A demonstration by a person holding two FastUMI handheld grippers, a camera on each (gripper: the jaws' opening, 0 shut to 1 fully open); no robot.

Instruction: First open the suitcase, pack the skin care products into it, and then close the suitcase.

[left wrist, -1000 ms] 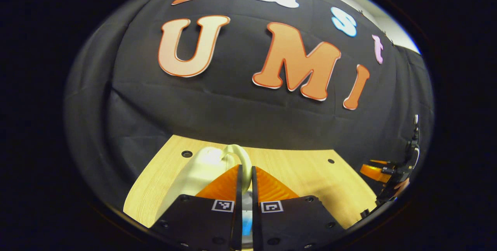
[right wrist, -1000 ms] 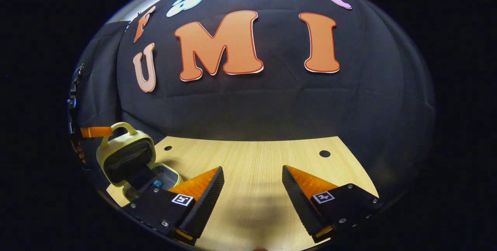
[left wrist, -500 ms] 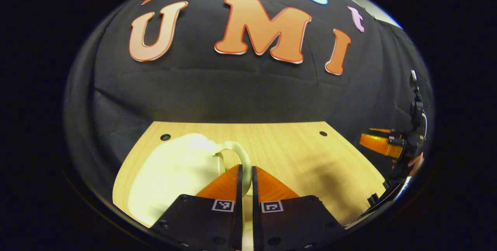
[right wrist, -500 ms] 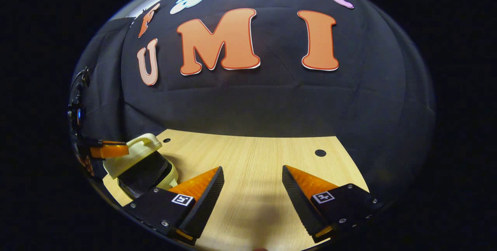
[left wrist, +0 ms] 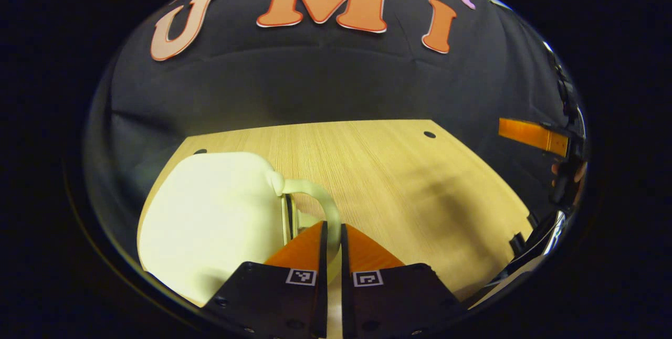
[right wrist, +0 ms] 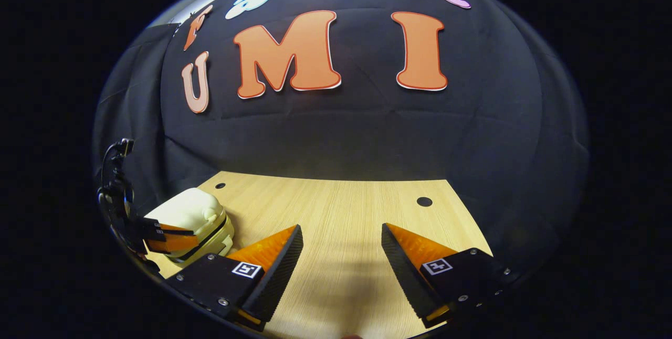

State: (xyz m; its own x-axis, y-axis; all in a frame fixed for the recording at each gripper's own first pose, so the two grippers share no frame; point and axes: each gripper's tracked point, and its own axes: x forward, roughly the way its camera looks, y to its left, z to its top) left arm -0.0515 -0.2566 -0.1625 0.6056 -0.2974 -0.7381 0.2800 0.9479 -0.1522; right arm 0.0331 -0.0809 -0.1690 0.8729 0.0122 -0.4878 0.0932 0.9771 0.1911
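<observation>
Table (right wrist: 341, 213): light wood top with small round holes near its far corners, running up to the black cloth wall.
Suitcase (left wrist: 210, 223): pale yellow-green case lying flat at the table's left end. In the right gripper view (right wrist: 191, 218) a dark seam runs round it between lid and base; the lid sits down on the base, though whether it is fully latched cannot be told.
Suitcase handle (left wrist: 315, 197): curved loop on the case's right side in the left gripper view, arching over to the fingertips.
Left gripper (left wrist: 332, 234): fingers drawn almost together, a thin slit between them, with the near end of the handle loop passing into that slit. They seem to pinch the handle, but contact on both sides is hidden. From the right gripper view this gripper (right wrist: 168, 239) lies against the near side of the case.
Right gripper (right wrist: 341, 247): fingers spread wide with bare table between them, well apart from the suitcase, which lies to the left of its left finger.
</observation>
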